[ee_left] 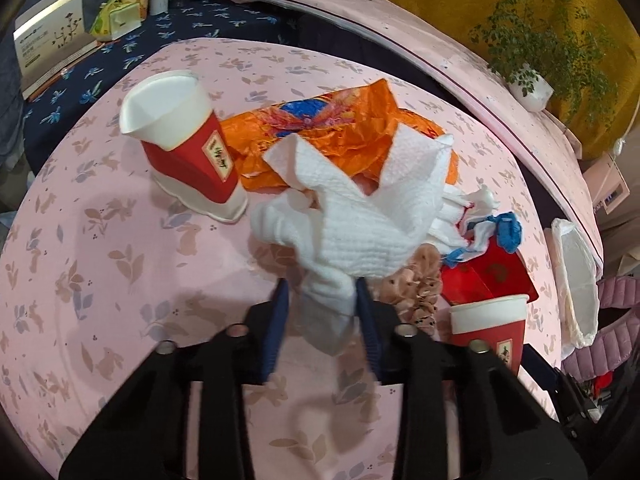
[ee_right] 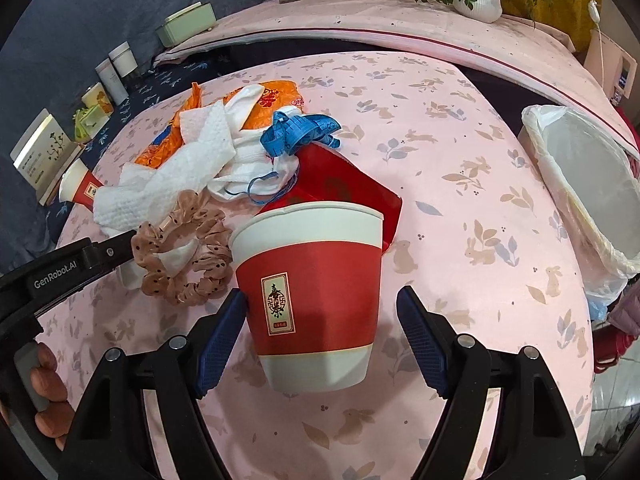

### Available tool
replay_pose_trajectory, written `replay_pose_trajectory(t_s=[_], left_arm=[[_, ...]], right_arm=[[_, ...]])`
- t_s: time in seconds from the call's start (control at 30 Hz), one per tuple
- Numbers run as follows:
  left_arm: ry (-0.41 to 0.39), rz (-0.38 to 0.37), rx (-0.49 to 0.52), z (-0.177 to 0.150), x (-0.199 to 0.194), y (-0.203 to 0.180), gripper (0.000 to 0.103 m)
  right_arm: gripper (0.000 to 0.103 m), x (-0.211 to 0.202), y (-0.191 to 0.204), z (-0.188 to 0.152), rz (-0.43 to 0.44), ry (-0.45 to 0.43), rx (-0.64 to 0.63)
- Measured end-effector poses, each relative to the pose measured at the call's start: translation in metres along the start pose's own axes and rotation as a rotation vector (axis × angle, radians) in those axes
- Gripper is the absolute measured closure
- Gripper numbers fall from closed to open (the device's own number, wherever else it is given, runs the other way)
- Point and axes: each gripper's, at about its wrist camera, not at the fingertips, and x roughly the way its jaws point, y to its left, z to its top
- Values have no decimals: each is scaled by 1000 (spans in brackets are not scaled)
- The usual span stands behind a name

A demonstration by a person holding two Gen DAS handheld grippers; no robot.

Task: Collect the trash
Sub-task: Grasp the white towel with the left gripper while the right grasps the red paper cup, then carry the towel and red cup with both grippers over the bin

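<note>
Left gripper (ee_left: 320, 312) pinches a white paper towel (ee_left: 360, 216): soft, light, holds anywhere. Right gripper (ee_right: 320, 332) spread, straddling an upright red paper cup (ee_right: 308, 276) on the pink tablecloth (ee_right: 460, 152); thin-walled, crushable, so grip mid-wall. Cup's contents not visible. Lined bin (ee_right: 580, 172) at the right looks empty.

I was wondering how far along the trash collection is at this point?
Nothing looks binned yet: the lined bin shows no trash inside. In hand: the left gripper is shut on the white paper towel, and the open right gripper straddles an upright red cup without clamping it. Left: the tipped cup, orange wrapper and red packet.
</note>
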Motion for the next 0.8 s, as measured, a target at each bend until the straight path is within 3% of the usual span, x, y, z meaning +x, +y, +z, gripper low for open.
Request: replay_pose_trajectory(t_s=[0.13, 0.2, 0.8], left_arm=[[1, -12, 22, -1, -3, -7, 92], [-6, -18, 30, 0, -7, -11, 92], [-138, -123, 168, 17, -76, -88, 93]], right_arm=[[30, 5, -2, 0, 12, 16, -1], [36, 5, -2, -1, 26, 19, -5], [37, -78, -41, 20, 50, -180, 56]])
